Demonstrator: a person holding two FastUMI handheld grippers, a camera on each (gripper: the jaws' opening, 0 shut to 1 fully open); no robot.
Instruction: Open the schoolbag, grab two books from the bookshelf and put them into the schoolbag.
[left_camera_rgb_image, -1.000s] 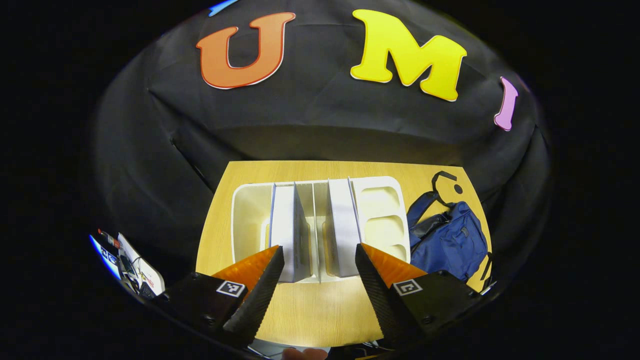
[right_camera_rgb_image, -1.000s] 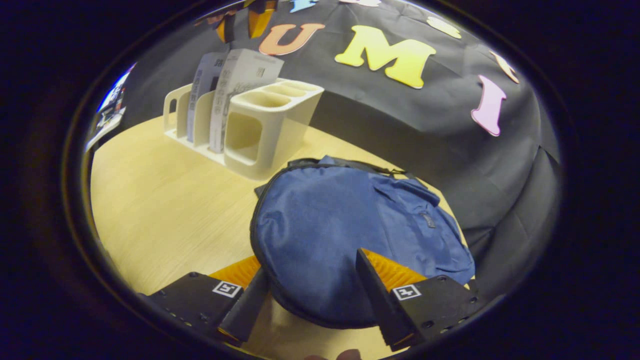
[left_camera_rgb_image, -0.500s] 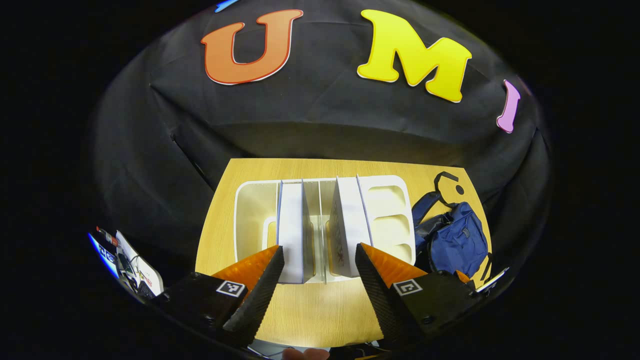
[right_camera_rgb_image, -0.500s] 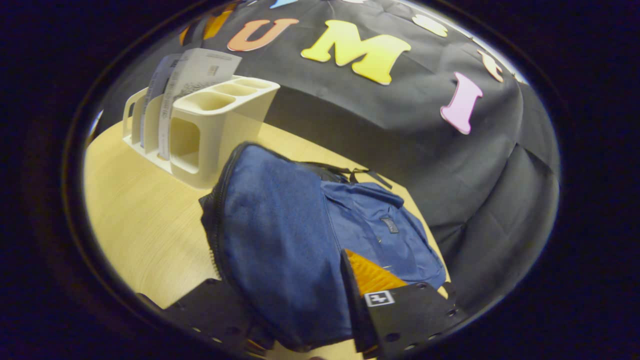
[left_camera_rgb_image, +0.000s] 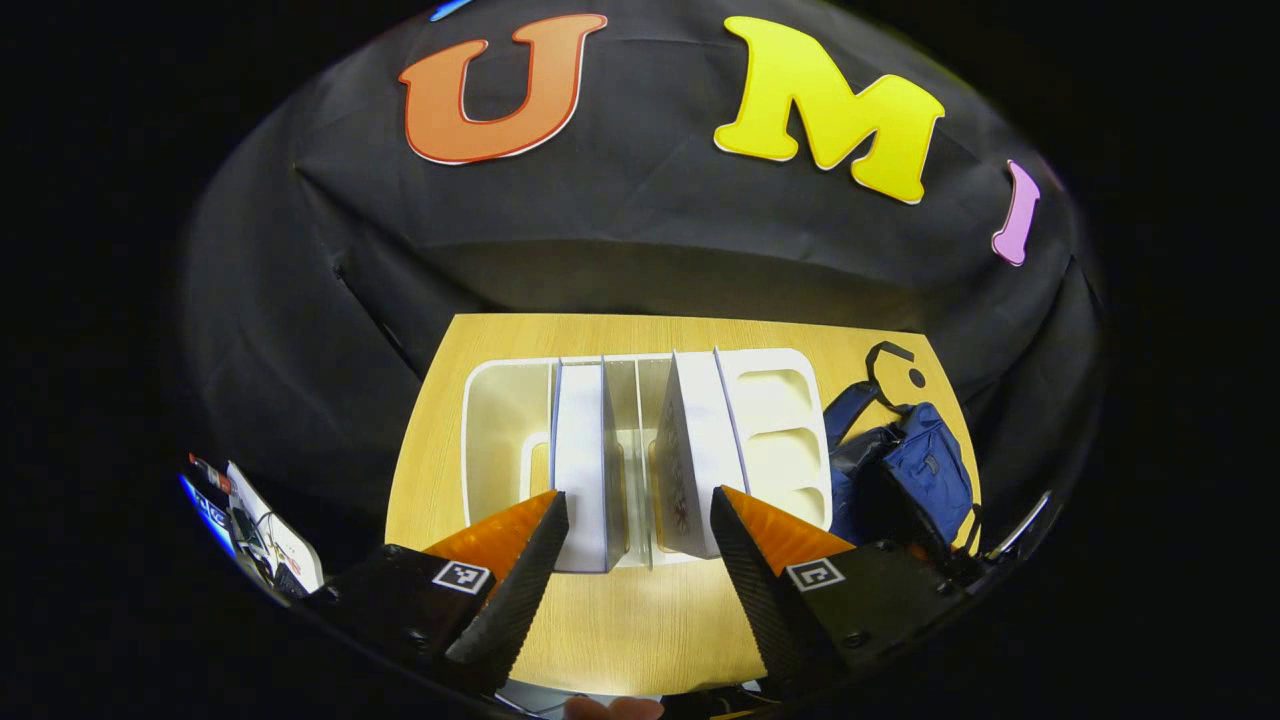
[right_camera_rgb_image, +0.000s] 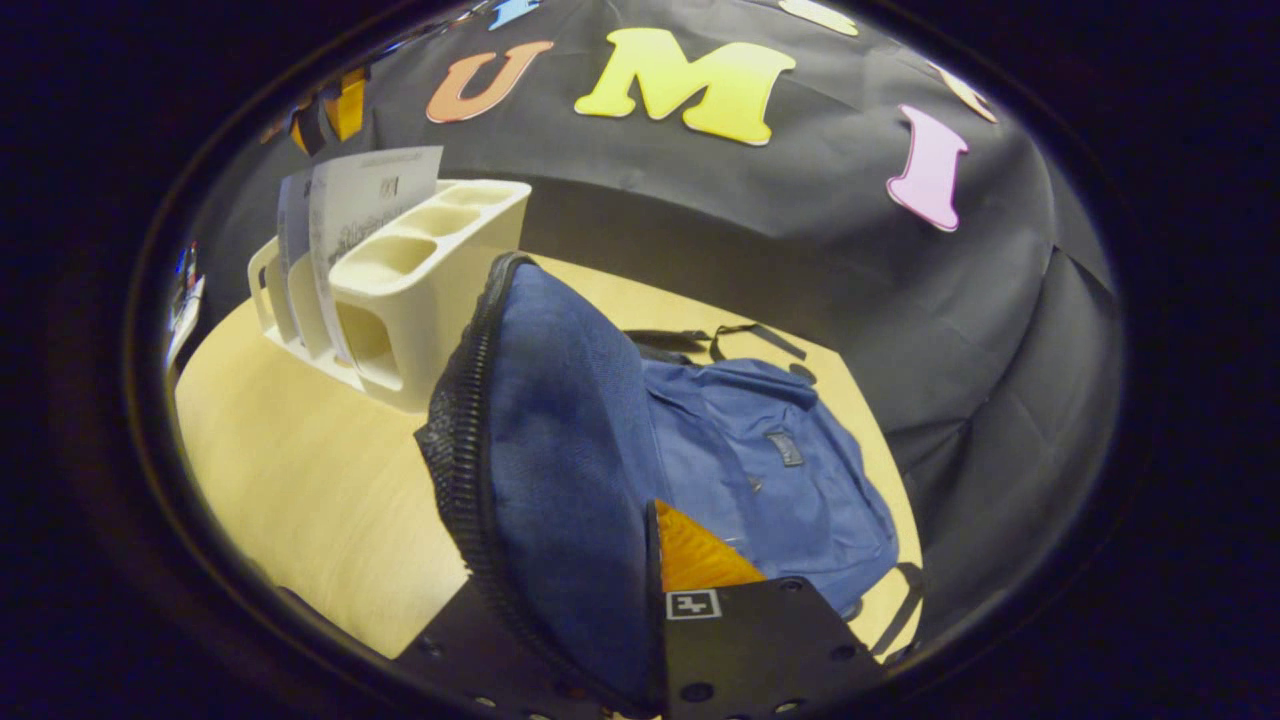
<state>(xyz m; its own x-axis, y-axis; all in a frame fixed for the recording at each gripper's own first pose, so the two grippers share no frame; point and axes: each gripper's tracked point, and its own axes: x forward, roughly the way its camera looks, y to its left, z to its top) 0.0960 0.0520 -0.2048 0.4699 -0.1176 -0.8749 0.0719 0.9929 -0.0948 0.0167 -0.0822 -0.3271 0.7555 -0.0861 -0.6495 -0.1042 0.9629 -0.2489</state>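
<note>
Right gripper (right_camera_rgb_image: 630, 640) pinches the blue schoolbag (right_camera_rgb_image: 600, 440) flap up, right of the bookshelf (left_camera_rgb_image: 640, 450), while the spread left gripper (left_camera_rgb_image: 637, 540) hovers; next comes grabbing a book (left_camera_rgb_image: 582, 460).

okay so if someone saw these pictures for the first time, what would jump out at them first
Probably the blue fabric schoolbag, its zip-edged front flap pinched and lifted by the right hand-held gripper at the wooden table's right end. Next, the cream plastic bookshelf mid-table with two white books standing in its slots, and the left hand-held gripper open before them.
</note>
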